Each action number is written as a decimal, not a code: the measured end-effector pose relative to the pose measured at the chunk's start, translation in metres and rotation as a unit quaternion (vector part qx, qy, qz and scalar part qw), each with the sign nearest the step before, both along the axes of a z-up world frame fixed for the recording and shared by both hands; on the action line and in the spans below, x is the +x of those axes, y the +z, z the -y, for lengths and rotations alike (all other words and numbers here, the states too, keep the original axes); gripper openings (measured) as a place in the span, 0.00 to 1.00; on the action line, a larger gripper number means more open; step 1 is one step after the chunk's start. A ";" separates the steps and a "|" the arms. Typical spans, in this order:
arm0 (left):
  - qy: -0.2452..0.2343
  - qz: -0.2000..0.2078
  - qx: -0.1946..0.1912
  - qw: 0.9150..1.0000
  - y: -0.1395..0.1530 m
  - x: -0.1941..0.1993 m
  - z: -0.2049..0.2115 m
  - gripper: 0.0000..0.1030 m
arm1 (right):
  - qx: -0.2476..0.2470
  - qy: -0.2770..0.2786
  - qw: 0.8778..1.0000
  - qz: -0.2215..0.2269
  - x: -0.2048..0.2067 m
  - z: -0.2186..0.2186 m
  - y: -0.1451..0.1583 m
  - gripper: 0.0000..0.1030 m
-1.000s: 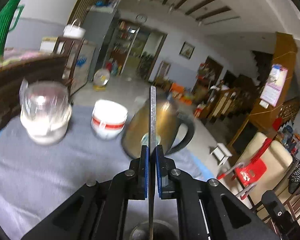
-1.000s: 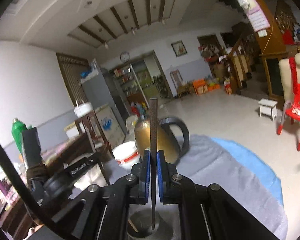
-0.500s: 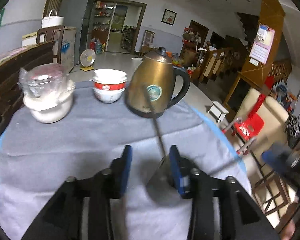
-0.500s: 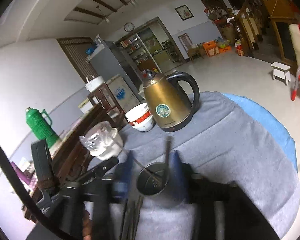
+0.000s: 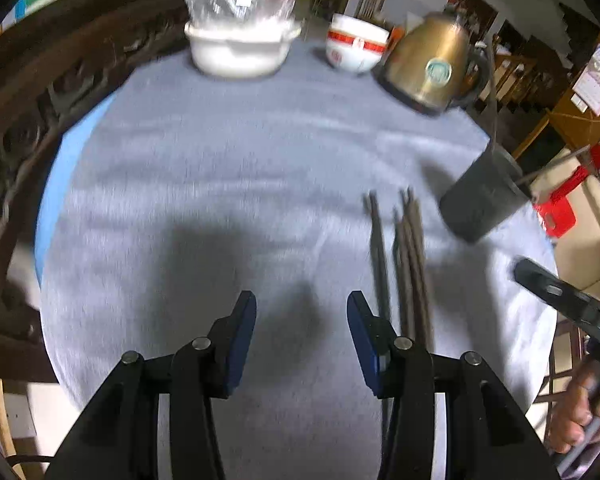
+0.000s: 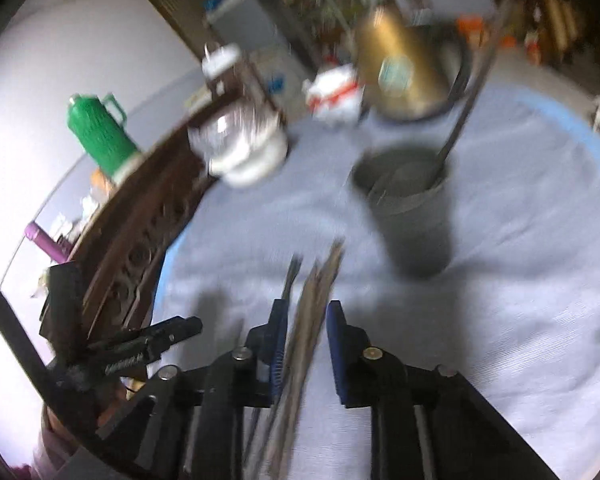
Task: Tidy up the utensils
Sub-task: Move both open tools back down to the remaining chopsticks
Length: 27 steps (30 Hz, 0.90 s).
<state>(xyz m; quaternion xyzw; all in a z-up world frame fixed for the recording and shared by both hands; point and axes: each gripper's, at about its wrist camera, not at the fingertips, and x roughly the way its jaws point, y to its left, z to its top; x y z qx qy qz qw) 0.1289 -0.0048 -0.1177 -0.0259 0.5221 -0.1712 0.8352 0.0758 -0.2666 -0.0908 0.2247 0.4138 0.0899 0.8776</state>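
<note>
Presently, your right gripper (image 6: 306, 344) stands low over the bundle of chopsticks (image 6: 312, 300) at the bottom centre of the right wrist view; its jaws are closing with several sticks between them, and I cannot tell whether the pads press yet. Your left gripper (image 5: 302, 332) hangs over bare grey cloth (image 5: 220, 168) at the lower centre of its own view, jaws opening and holding nothing; there the chopsticks lie just right of it.

Risk, as I judge it: the sticks lie loose and unevenly fanned, so a closing pinch may catch several, or clip one askew and scatter the rest. The picture is blurred, which suggests haste.

The chopsticks look dark, thin and long, lying flat on the table. Beyond them, right of centre, the dark cup (image 6: 408, 208) stands upright with utensils leaning in it. Farther off stands the brass kettle (image 5: 432, 68).
</note>
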 end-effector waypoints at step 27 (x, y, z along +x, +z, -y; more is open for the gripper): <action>-0.055 -0.065 0.010 0.996 -0.035 0.038 0.064 0.46 | 0.040 -0.026 0.993 -0.111 0.023 0.014 -0.067 0.10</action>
